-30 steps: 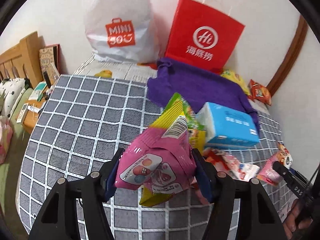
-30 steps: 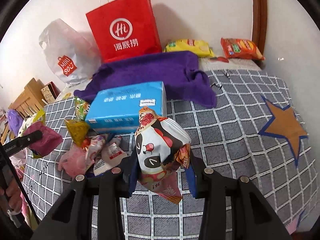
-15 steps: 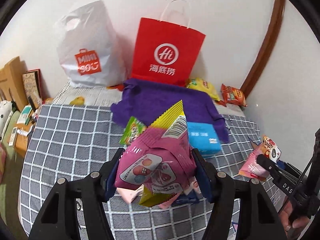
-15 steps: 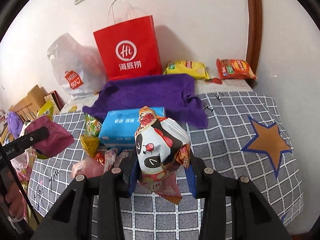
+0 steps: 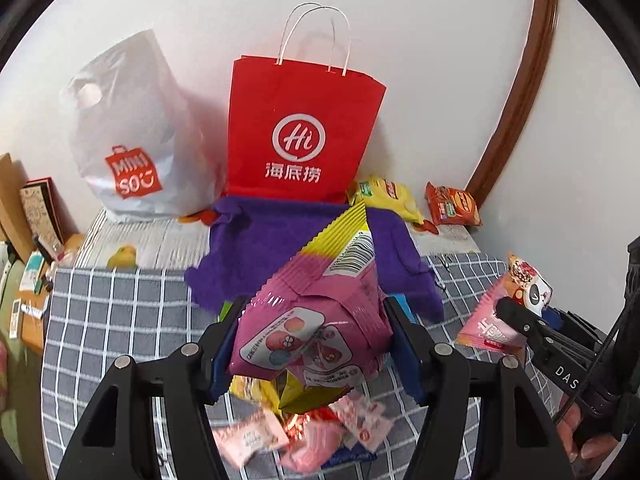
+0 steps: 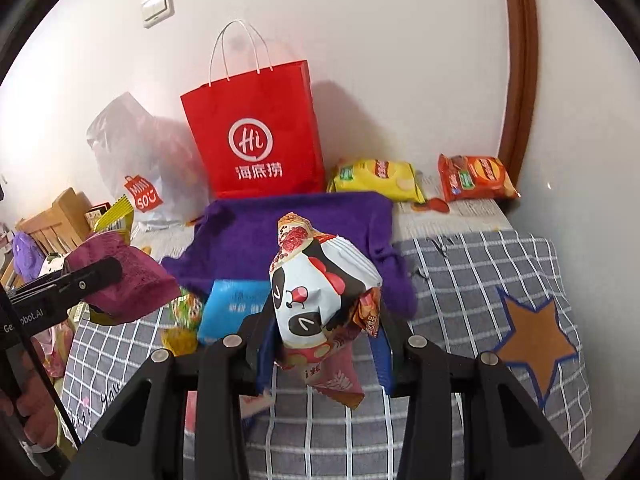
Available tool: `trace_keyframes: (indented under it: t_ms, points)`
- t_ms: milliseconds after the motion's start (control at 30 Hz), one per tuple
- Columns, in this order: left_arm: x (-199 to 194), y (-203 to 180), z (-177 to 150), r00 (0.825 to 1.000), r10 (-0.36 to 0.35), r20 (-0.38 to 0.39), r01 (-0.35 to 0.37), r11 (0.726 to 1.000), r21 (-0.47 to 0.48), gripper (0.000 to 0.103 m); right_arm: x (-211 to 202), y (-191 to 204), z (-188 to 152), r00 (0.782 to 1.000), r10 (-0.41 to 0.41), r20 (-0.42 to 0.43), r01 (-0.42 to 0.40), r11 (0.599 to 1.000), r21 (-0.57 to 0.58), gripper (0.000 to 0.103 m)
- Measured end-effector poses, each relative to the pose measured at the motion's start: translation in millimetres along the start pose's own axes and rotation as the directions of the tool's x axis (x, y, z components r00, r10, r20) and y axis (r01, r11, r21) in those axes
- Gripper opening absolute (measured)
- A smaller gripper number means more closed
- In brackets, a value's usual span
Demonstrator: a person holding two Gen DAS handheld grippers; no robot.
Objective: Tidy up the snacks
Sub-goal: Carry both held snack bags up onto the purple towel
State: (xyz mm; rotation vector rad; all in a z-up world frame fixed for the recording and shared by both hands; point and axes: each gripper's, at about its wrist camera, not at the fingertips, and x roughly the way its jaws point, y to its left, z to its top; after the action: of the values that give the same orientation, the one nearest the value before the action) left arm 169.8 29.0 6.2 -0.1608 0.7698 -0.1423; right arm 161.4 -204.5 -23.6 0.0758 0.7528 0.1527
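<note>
Carrying now: left hand-held gripper (image 5: pixel 310 344) clamps the pink-and-yellow packet (image 5: pixel 312 320), right hand-held gripper (image 6: pixel 322 344) the panda packet (image 6: pixel 320 300); next, probably dropping both into the red bag (image 5: pixel 296 136).

A blue tissue pack (image 6: pixel 234 304) sits partly hidden behind a held panda snack packet (image 6: pixel 320 296). Blurred pink packets (image 5: pixel 304 432) lie below a held pink packet (image 5: pixel 312 328), their print unreadable.

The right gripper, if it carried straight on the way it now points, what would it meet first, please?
Most likely the purple cloth lying just beyond the panda snack packet that the right gripper holds, with the red paper bag behind it; depth is hard to judge through this lens.
</note>
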Motion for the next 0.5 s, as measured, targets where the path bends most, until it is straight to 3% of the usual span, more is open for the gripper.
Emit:
trace_keyframes:
  t_ms: [500]
  points:
    - [49,12,56,1.000,0.030,-0.004,-0.030,1.000,0.011,0.063,69,11,62,1.000,-0.002,0.002,0.002,0.999,-0.043,0.040]
